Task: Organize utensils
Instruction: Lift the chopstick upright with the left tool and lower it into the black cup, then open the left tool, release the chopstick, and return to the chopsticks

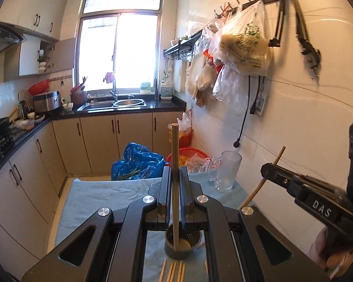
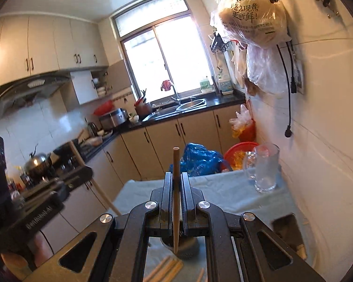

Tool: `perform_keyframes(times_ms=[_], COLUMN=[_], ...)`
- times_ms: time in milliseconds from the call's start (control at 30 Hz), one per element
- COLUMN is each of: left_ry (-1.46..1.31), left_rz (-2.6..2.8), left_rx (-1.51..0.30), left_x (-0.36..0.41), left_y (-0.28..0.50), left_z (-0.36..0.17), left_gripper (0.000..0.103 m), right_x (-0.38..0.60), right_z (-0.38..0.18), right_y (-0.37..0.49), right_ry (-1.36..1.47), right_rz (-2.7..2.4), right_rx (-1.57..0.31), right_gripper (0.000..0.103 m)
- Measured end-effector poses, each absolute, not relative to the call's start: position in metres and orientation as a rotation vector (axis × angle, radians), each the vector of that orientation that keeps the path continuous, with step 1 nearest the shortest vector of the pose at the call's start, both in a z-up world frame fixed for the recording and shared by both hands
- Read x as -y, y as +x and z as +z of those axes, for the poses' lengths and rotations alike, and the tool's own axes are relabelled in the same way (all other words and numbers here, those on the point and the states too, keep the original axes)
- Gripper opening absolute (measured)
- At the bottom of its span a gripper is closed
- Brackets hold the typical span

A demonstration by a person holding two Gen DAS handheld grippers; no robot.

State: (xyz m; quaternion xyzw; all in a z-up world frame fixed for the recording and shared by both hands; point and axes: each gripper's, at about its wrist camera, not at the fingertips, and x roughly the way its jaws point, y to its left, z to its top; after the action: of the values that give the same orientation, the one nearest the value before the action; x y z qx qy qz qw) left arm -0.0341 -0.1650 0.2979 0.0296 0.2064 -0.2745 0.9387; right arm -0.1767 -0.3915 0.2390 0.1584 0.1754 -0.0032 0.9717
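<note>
- Two wooden chopsticks are in my grip, one per tool. In the left wrist view, my left gripper (image 1: 174, 176) has its fingers closed on a long upright wooden chopstick (image 1: 175, 164), whose lower tip sits inside the small dark round holder cup (image 1: 182, 244) directly below the jaws.
- Just in front of that cup, nearer me, several loose pale chopsticks (image 1: 173, 271) lie flat on the light blue cloth-covered table (image 1: 101, 195). Beyond the cup and to the right, a clear glass mug (image 1: 227, 170) stands near the tiled wall.
- My right gripper (image 1: 267, 170) shows to the right of the cup, clamped on a second slanted chopstick (image 1: 258, 185).
- In the right wrist view, the right gripper (image 2: 176, 183) pinches its chopstick (image 2: 176, 188) upright, tip down over the same cup (image 2: 184, 245); the left gripper (image 2: 82, 171) is a blur to the left of the cup.
- Risk, as I judge it: both sticks converge on one small cup, so a sideways nudge could tip it or knock the sticks together.
- Open room lies beyond the cup; the table's left edge drops to the floor, and the mug crowds the right.
</note>
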Motion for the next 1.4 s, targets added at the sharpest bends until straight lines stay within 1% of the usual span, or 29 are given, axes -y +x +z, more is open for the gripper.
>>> perform_keyframes(times_ms=[133,267,433,633,667,733,767,800,833,867,900,1000,1100,1233,1367,1400], left_ry=[0.055,0.041,0.020,-0.020,-0.023,-0.031,-0.036,-0.038,-0.038,-0.037,-0.035,-0.034,-0.032,-0.013,0.022,0.029], left_rz=[-0.528,-0.525,-0.511,-0.494,-0.492,-0.494,-0.493,-0.489,-0.485,-0.481,-0.481,-0.480,-0.472,-0.446,-0.435,-0.435], left_rx=[-0.464,-0.588,-0.686,-0.720,-0.720,-0.725,-0.724,-0.716,-0.709,-0.698,-0.689,-0.654,-0.613,-0.584,-0.608,-0.622], left_x=[0.183,0.195,0.194,0.184,0.182,0.177,0.175,0.172,0.171,0.168,0.166,0.153,0.135,0.109,0.086,0.081], left_y=[-0.003,0.032,0.055,0.064,0.063,0.060,0.059,0.056,0.053,0.049,0.046,0.029,0.010,-0.013,-0.031,-0.034], left_z=[0.280,0.244,0.205,0.190,0.189,0.188,0.189,0.190,0.192,0.196,0.199,0.211,0.221,0.223,0.204,0.198], left_gripper=[0.006,0.006,0.006,0.006,0.007,0.013,0.022,0.028,0.031,0.033,0.036,0.043,0.052,0.054,0.054,0.054], right_x=[0.392,0.400,0.412,0.423,0.425,0.428,0.429,0.429,0.428,0.428,0.426,0.425,0.425,0.422,0.422,0.424], right_z=[0.237,0.215,0.177,0.150,0.148,0.147,0.146,0.145,0.146,0.148,0.150,0.160,0.170,0.183,0.186,0.184], right_y=[-0.155,-0.127,-0.099,-0.085,-0.084,-0.082,-0.082,-0.082,-0.084,-0.086,-0.088,-0.099,-0.115,-0.143,-0.175,-0.184], right_ry=[0.320,0.333,0.368,0.404,0.408,0.416,0.421,0.422,0.419,0.415,0.412,0.401,0.395,0.340,0.278,0.263], right_rz=[-0.033,-0.043,-0.056,-0.067,-0.070,-0.072,-0.074,-0.077,-0.079,-0.083,-0.085,-0.092,-0.091,-0.104,-0.121,-0.123], right_rx=[-0.355,-0.444,-0.558,-0.609,-0.611,-0.613,-0.616,-0.616,-0.611,-0.605,-0.598,-0.577,-0.563,-0.558,-0.602,-0.621], right_gripper=[0.007,0.007,0.007,0.008,0.008,0.009,0.012,0.021,0.026,0.040,0.047,0.047,0.052,0.059,0.061,0.063])
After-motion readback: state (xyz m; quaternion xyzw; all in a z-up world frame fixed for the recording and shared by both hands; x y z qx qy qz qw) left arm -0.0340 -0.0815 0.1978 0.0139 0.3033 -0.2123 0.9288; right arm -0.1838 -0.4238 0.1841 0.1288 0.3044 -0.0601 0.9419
